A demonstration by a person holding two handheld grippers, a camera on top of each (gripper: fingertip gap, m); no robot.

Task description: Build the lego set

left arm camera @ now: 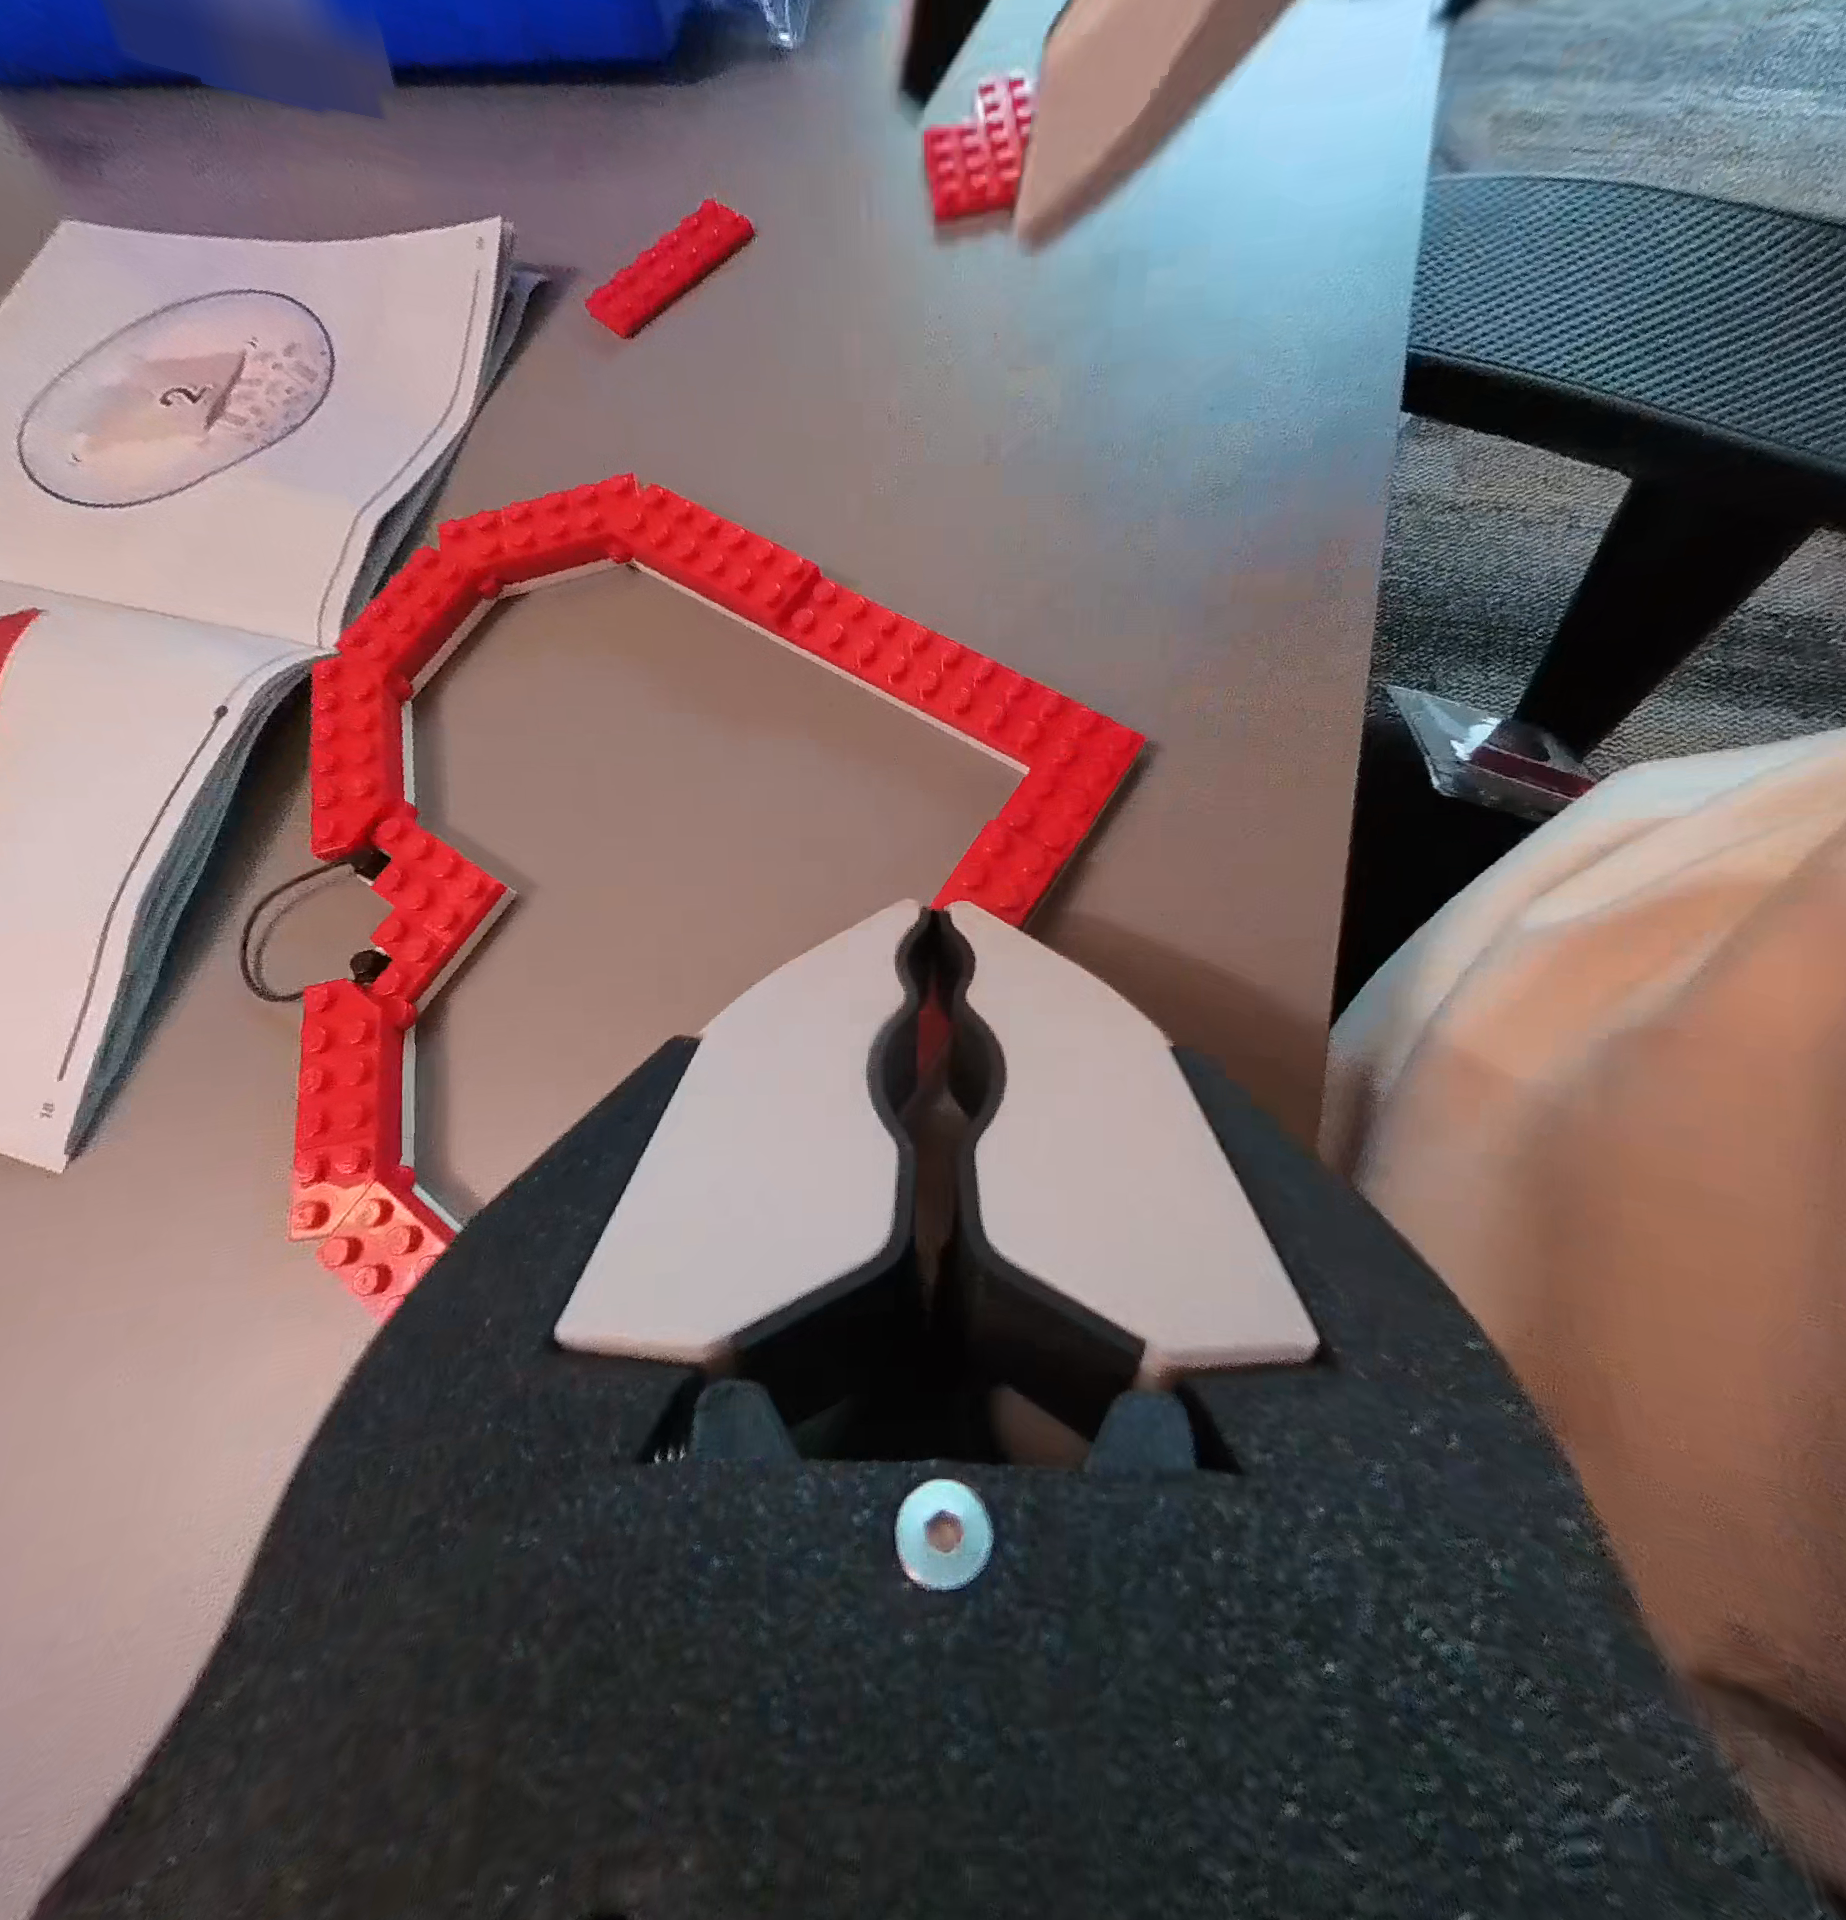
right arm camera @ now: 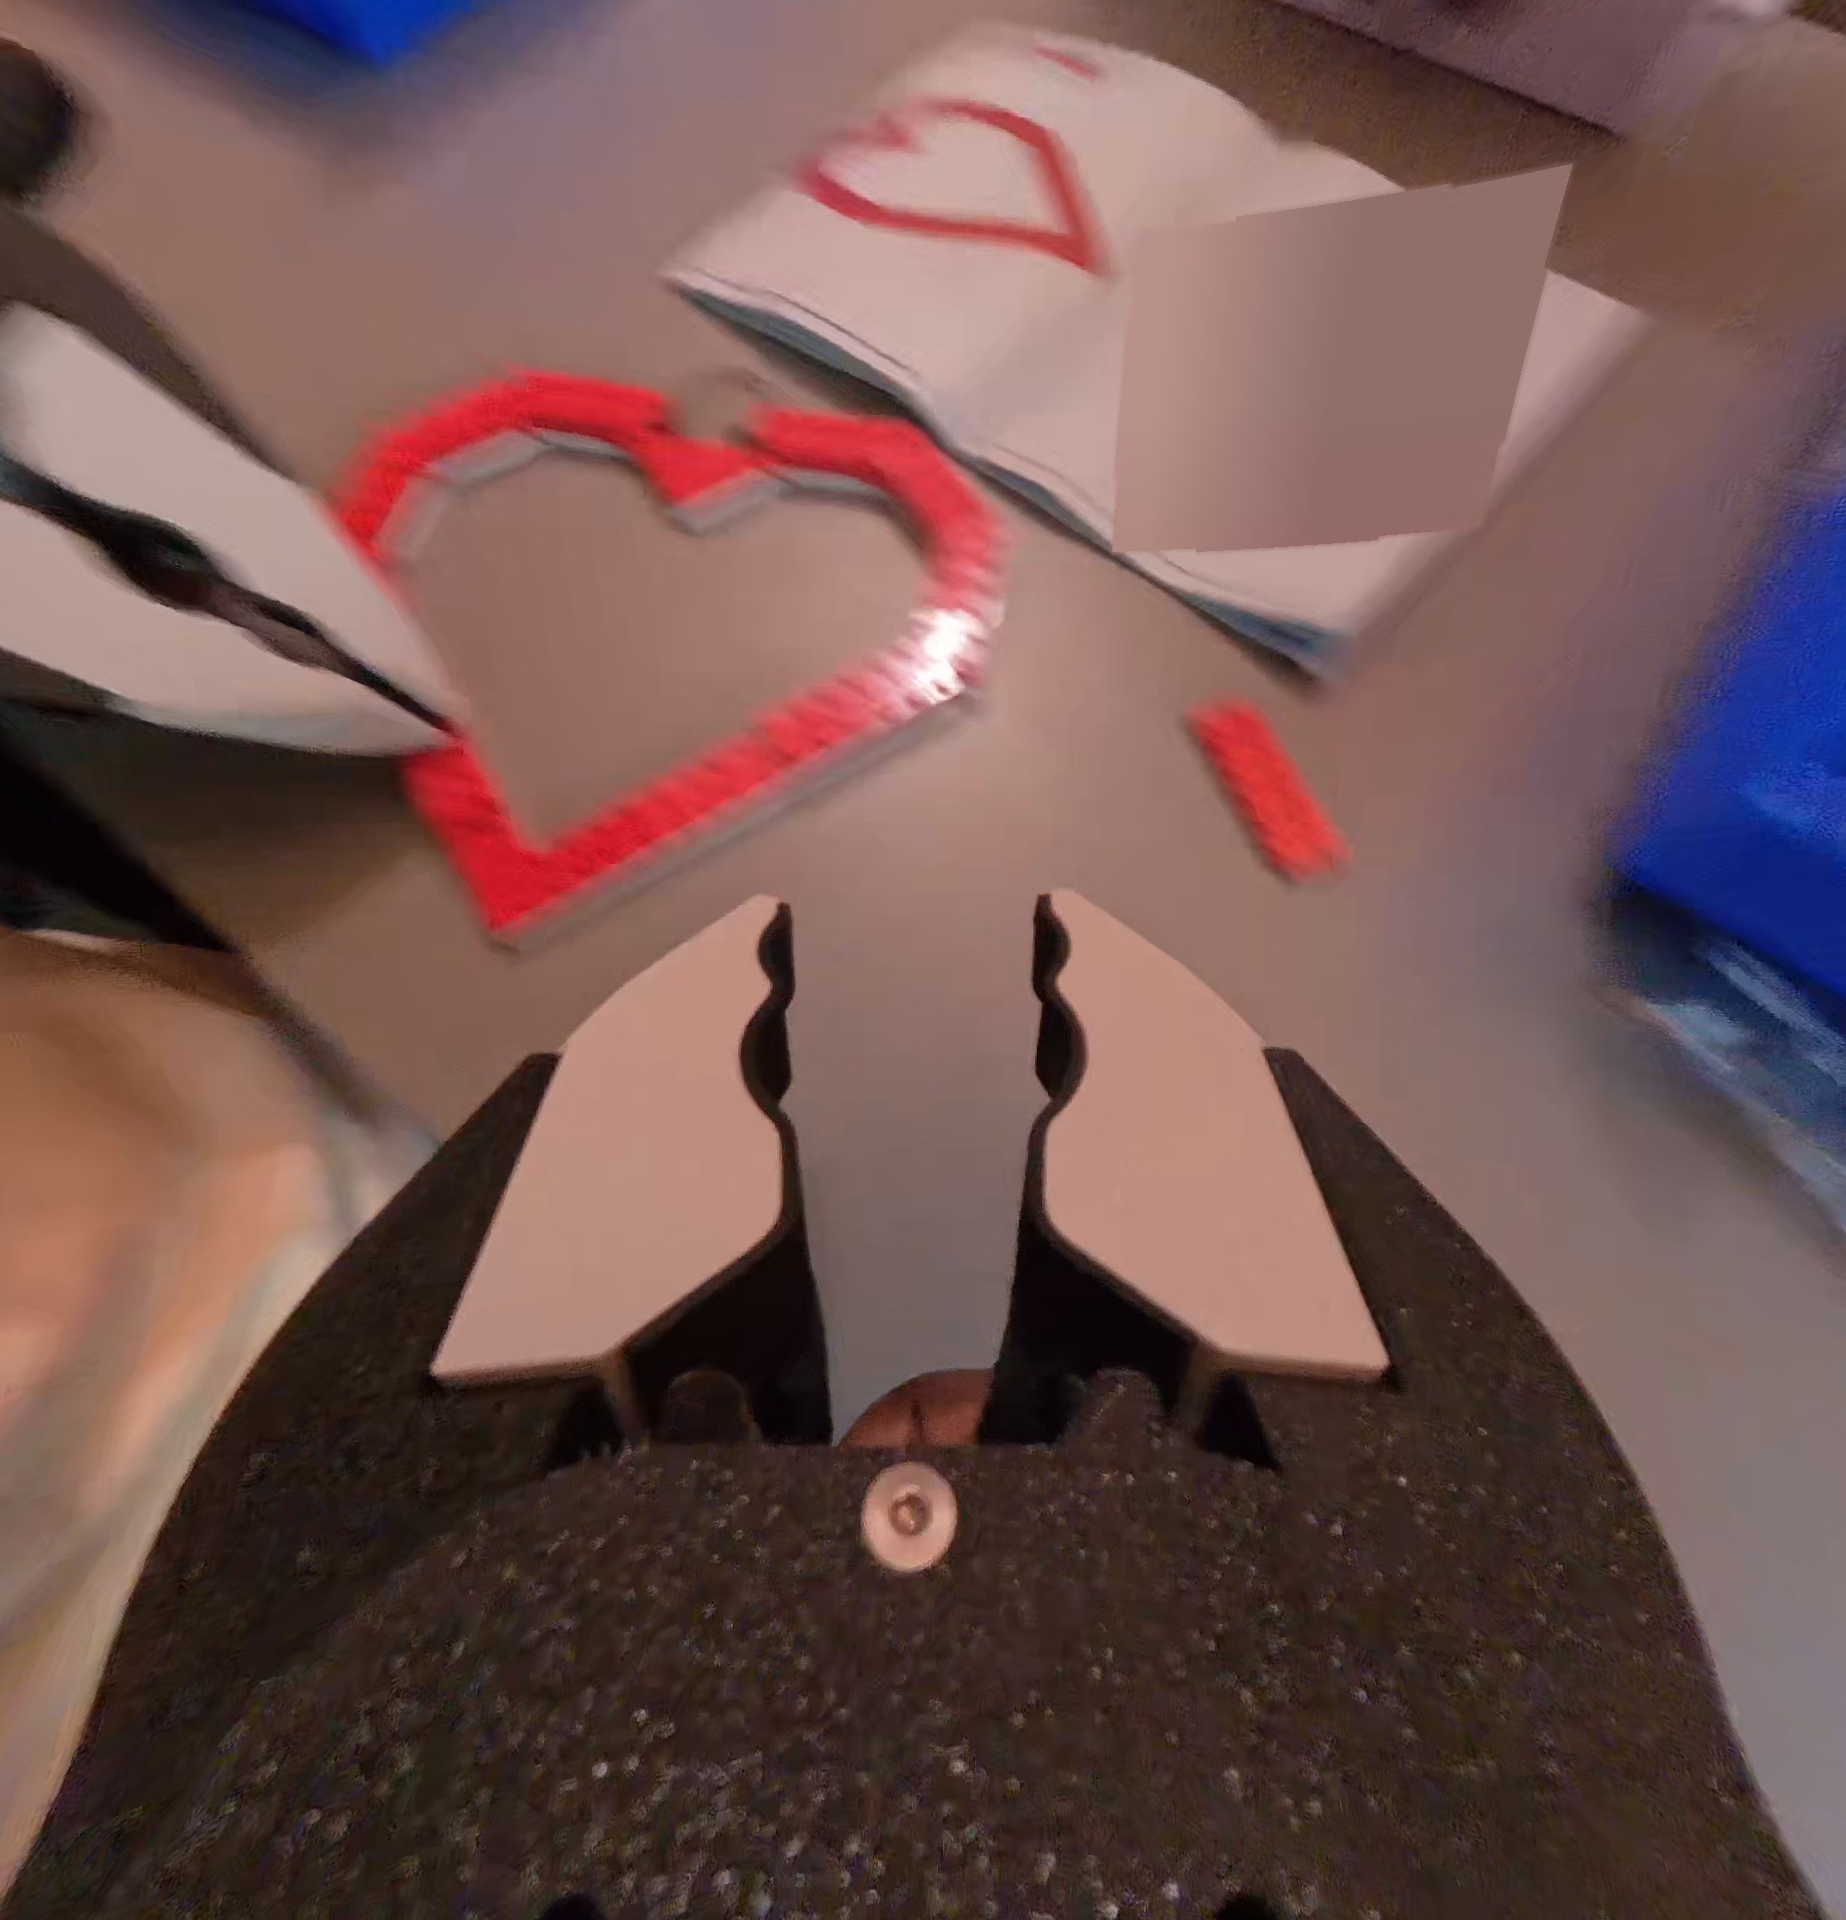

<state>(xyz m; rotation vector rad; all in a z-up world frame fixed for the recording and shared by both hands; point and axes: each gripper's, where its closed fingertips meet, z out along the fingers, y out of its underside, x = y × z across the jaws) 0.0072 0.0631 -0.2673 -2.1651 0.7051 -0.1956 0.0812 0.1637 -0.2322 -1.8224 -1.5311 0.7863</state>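
Note:
A red heart-shaped lego frame [left arm camera: 690,582] lies flat on the brown table, with a black cord loop [left arm camera: 275,935] at its notch. My left gripper [left arm camera: 931,916] is shut on the frame's edge near the heart's point, and red shows between its fingers. The blurred right wrist view shows the frame [right arm camera: 929,582] with the left gripper [right arm camera: 436,722] at its left side. My right gripper [right arm camera: 914,914] is open and empty above bare table, just short of the heart's point. A loose long red plate [left arm camera: 670,268] lies beyond the frame; it also shows in the right wrist view [right arm camera: 1267,790].
An open instruction booklet [left arm camera: 171,520] lies left of the frame. A cluster of small red plates [left arm camera: 976,145] sits at the far side beside a finger of the right gripper [left arm camera: 1106,114]. A blue bin [right arm camera: 1750,779] stands nearby. The table edge [left arm camera: 1366,727] and a chair [left arm camera: 1646,312] are to the right. The grippers' ends are close to 15 cm from one another. My right gripper is the nearer one to the loose long red plate [left arm camera: 670,268]: about 9 cm, against 20 cm. It is also in sight in the right wrist view [right arm camera: 1247,776].

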